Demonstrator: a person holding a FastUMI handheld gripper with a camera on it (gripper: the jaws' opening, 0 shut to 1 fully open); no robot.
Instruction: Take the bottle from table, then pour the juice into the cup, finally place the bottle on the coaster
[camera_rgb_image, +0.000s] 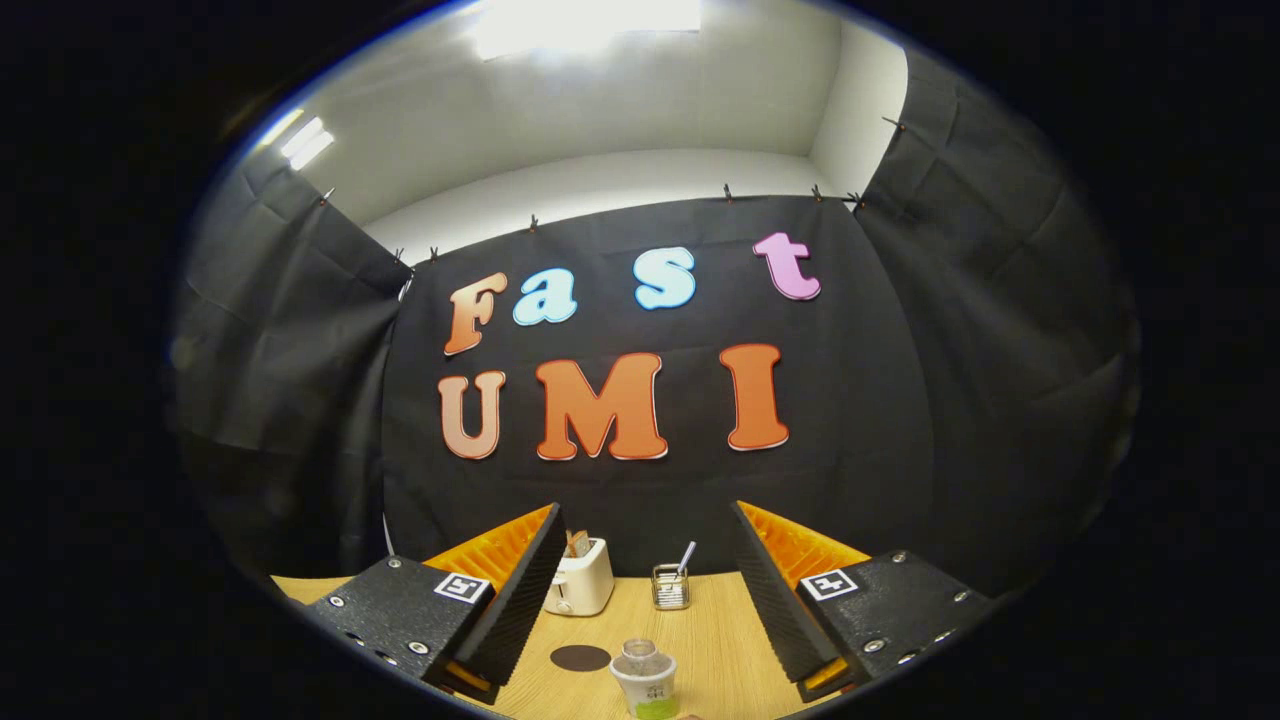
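Two fingers (645, 600), spread wide, gripping nothing, raised over a wooden tabletop (720, 640). Bottle (644, 678): upright on the tabletop, low between the fingers, clear with a pale label. Coaster (580, 658): dark, round, flat, just beside the bottle. Toaster (580, 577): white, beyond the fingers. Small clear holder with sticks (671, 585): near the toaster.

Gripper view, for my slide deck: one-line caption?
Open gripper hovers above bottle beside coaster on wooden table.
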